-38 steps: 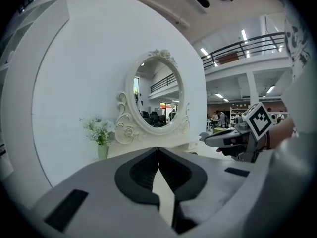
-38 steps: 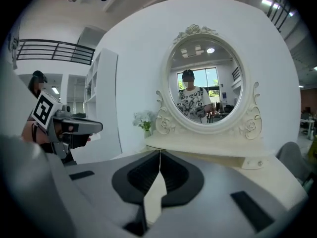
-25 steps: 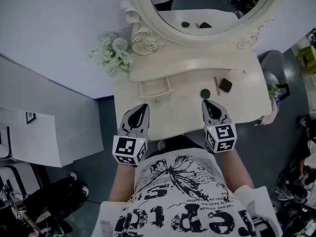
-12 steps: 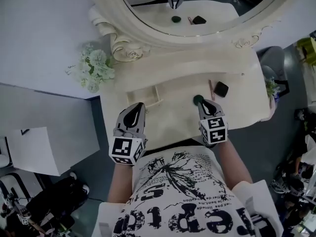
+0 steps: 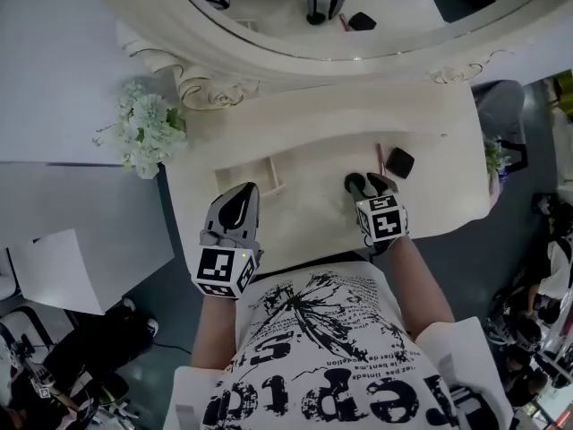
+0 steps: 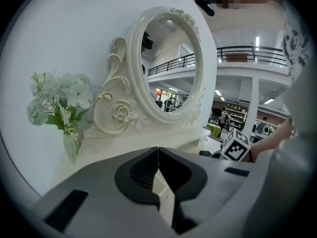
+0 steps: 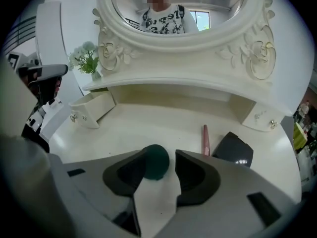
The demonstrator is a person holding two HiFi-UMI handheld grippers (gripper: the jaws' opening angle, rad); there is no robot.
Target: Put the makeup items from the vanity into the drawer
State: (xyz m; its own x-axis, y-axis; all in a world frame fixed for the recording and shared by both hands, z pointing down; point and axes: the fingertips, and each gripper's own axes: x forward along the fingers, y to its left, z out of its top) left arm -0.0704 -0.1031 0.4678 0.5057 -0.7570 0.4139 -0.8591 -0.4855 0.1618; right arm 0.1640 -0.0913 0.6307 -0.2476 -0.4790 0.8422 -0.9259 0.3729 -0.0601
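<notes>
While just opening partway, straddled green ball on vanity with right gripper, pads not pressing; seemed light, roll-prone, best pinched across middle. Held left gripper closed, empty.

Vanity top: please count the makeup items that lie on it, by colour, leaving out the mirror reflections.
Dark green round item: 1
Pink stick: 1
Black compact: 1
Total: 3
</notes>
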